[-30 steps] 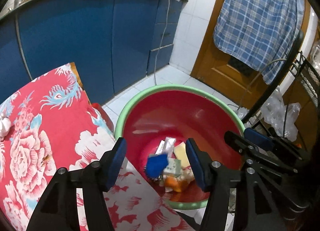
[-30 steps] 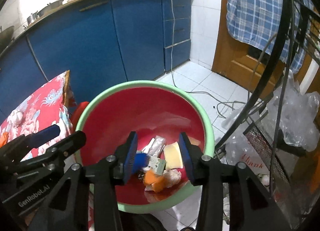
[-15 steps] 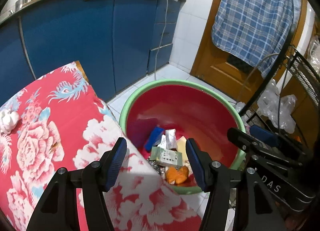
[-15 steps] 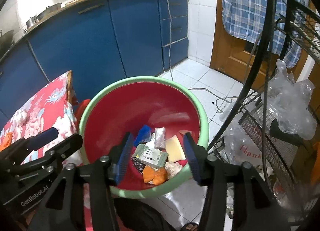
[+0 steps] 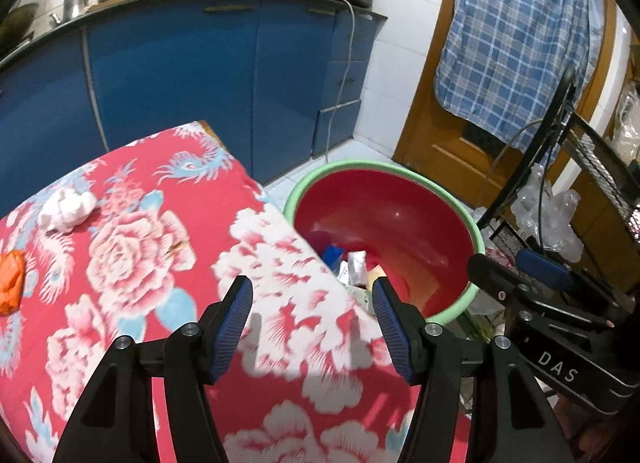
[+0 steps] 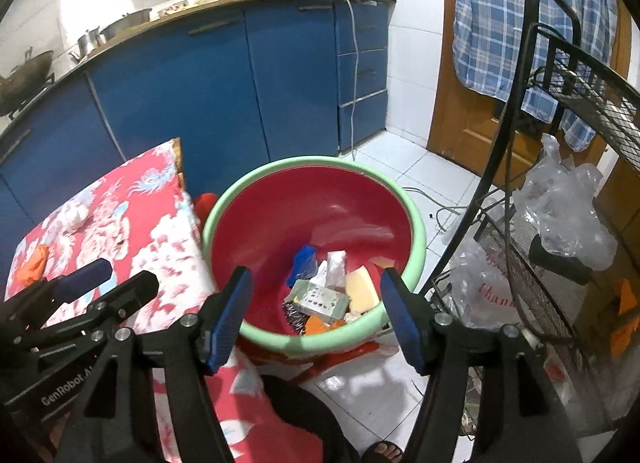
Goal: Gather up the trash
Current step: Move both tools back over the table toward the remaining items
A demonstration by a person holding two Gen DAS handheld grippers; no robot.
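Below the empty, just-opened right claw, trash lies inside the basin.

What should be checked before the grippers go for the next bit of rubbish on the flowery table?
1. Left gripper empty, fingers apart: ok.
2. Right gripper empty; its fingers have just been opening, nothing between them: ok.
3. Dropped rubbish lies inside the red basin: ok.
4. Rubbish left on the tablecloth: white crumpled wad and orange wrapper: not ok, still to collect.
5. Path to the wad free of obstacles: ok.
6. Anything hidden beyond the picture's left edge: cannot tell.
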